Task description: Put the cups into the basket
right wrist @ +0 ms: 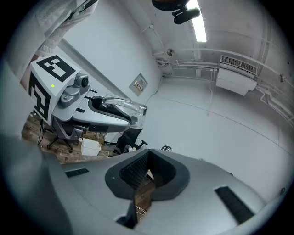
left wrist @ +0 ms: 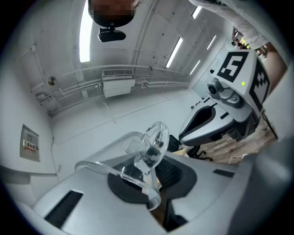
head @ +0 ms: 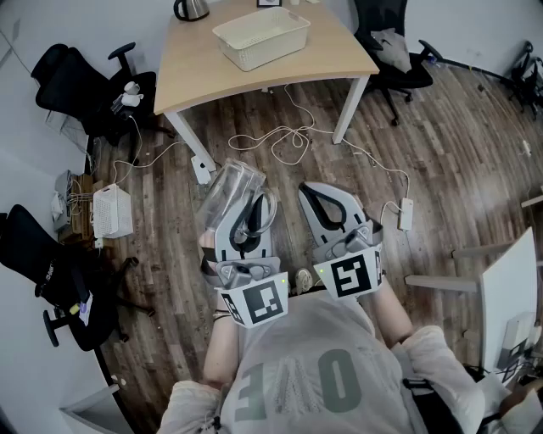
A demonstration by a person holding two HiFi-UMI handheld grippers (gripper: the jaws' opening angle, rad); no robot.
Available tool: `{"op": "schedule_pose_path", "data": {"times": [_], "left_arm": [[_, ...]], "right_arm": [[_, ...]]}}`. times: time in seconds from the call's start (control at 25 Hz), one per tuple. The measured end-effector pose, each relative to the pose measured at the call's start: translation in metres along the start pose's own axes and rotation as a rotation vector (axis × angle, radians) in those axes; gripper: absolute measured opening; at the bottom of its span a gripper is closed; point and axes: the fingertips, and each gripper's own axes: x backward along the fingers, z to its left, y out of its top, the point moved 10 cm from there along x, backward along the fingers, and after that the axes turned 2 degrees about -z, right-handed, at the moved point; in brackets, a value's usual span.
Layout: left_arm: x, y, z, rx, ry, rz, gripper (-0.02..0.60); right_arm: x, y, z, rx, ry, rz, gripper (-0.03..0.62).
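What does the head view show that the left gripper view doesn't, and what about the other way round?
Only the head view shows the white basket and the kettle, both on the wooden table, plus the person's grey shirt. Only the left gripper view shows the ceiling lights, the air conditioner and a wall sign. Both show the clear cup clamped in the left gripper, and the right gripper beside it with its jaws together and empty.
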Motion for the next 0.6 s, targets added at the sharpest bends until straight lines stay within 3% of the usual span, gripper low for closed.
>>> {"op": "schedule_pose_path", "data": {"times": [0.6], "left_arm": [[0.0049,0.0081,0.0023,0.008,0.024,0.000,0.041]], "right_arm": [[0.0070,-0.0051,-0.0041,-0.059,-0.031,-0.011,-0.003]]}}
